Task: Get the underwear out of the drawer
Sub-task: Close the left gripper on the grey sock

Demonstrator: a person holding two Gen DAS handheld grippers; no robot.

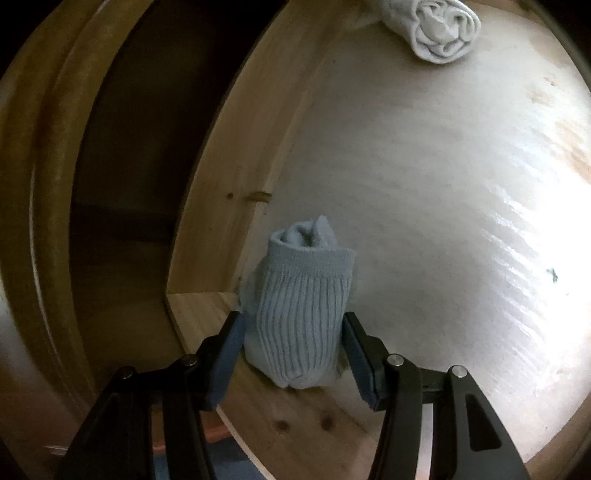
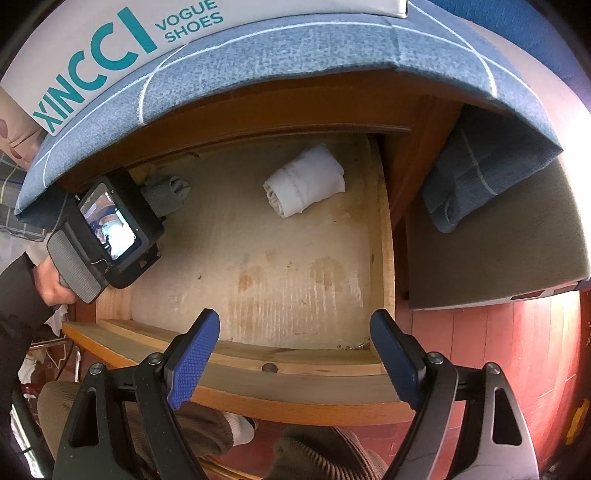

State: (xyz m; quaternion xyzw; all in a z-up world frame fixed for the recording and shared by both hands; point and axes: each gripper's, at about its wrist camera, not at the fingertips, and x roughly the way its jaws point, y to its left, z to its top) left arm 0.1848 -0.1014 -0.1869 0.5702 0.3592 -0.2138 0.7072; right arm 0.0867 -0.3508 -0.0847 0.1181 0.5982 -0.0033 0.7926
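Observation:
A light blue ribbed bundle stands in the near left corner of the open wooden drawer. My left gripper is open around it, its blue pads close against both sides with no visible squeeze. A white rolled cloth lies farther back on the drawer floor. In the right wrist view the white rolled cloth lies mid-drawer, and the blue bundle is partly hidden behind the left gripper's body. My right gripper hangs open and empty over the drawer's front rim.
A blue bedcover bearing a white shoe box overhangs the drawer's back. Right of the drawer are a grey cushion and red-brown floor. A hand grips the left tool. Knees show below the front.

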